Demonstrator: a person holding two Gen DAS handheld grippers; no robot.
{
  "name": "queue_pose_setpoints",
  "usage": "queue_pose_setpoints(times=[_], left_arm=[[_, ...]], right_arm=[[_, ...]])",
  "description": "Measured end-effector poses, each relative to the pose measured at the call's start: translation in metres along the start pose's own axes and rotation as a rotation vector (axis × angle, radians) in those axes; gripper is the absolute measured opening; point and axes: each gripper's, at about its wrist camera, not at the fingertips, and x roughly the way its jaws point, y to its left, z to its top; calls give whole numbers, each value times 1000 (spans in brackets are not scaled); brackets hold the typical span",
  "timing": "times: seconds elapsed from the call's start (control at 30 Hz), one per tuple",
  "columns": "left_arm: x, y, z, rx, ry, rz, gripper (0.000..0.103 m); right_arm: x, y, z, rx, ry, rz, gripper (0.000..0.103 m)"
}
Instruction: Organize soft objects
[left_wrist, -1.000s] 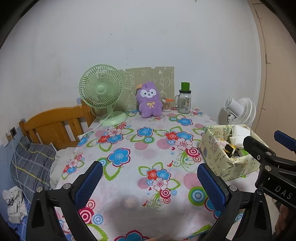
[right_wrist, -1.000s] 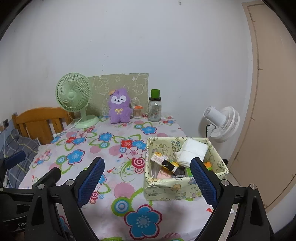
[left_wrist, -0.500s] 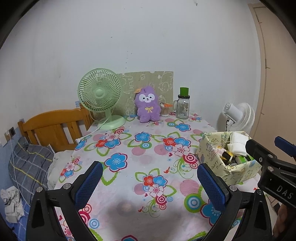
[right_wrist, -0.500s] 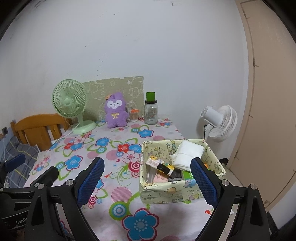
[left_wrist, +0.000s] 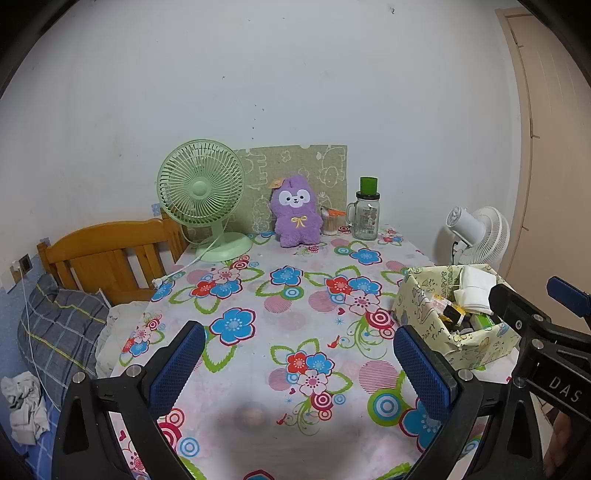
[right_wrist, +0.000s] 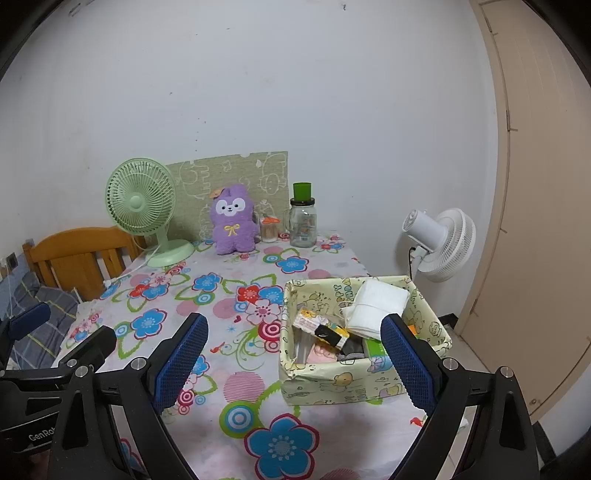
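both the left gripper (left_wrist: 299, 363) and right gripper (right_wrist: 293, 360) stay wide open and empty, drawn back from the table (left_wrist: 295, 317).

Purple plush toy (left_wrist: 295, 212); mint-green fan (left_wrist: 201, 192); flowered tablecloth (left_wrist: 280, 314); yellow cartoon-print box (right_wrist: 332, 384).

Left claw (left_wrist: 299, 363): matte black angular plastic arms, silver screw heads, blue cross-hatched rubber fingertip pads (left_wrist: 179, 363). Right claw (right_wrist: 291, 363): same build; side lettering white, "DAS" visible. "GenRo" printed on left claw body.
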Motion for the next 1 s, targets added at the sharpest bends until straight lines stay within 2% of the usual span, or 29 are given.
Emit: queue_pose_setpoints(times=[1.0], left_arm=[[-1, 0, 4, -7, 4, -9, 103]], right_arm=[[-1, 2, 0, 17, -12, 2, 96]])
